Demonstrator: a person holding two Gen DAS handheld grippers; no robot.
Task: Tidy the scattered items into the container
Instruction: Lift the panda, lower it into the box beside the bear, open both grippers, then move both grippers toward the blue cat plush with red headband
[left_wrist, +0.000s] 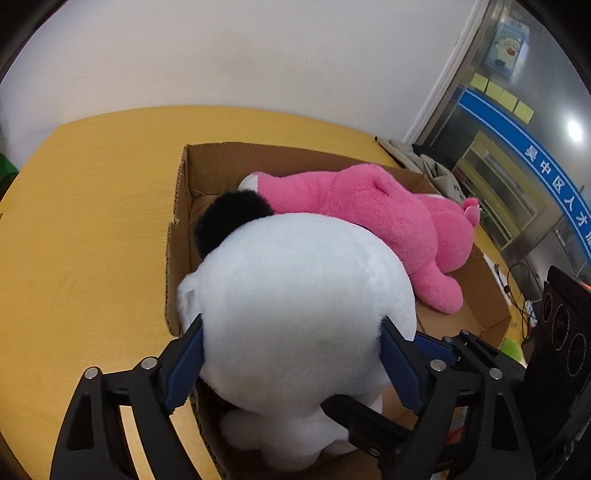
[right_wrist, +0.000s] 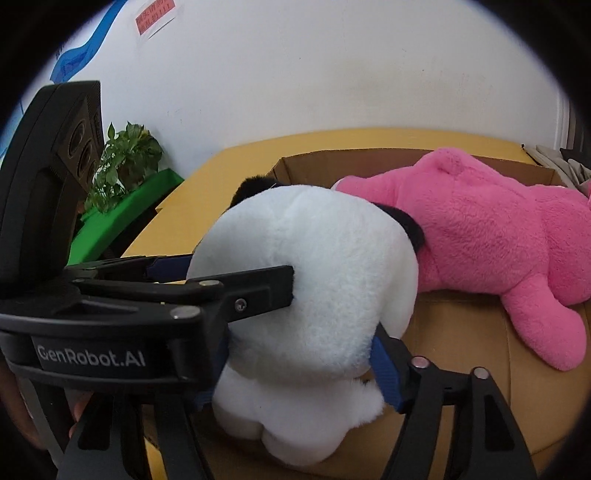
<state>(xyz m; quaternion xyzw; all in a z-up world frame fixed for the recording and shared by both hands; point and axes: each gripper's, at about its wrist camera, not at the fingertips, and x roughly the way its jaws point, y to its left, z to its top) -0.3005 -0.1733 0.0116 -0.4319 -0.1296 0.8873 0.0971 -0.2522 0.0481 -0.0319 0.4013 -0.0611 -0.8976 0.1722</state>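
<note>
White plush toy (left_wrist: 295, 314) sits upright at the near end of the cardboard box (left_wrist: 177, 206), against the pink plush toy (left_wrist: 369, 206) lying inside. Left tongs (left_wrist: 291, 354) clasp its round head, both blue pads (left_wrist: 184, 365) touching the fur; right tongs (right_wrist: 299, 354) flank the neck, wide, contact uncertain. Risk: the top-heavy toy, released leaning, may tip over the low box wall onto the yellow surface (left_wrist: 81, 229); fur snagging on withdrawing pads could drag it out.

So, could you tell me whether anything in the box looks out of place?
The pink plush lies sprawled on its side, one ear poking over the box rim. The white plush sits upright between both pairs of jaws. No damage shows.
</note>
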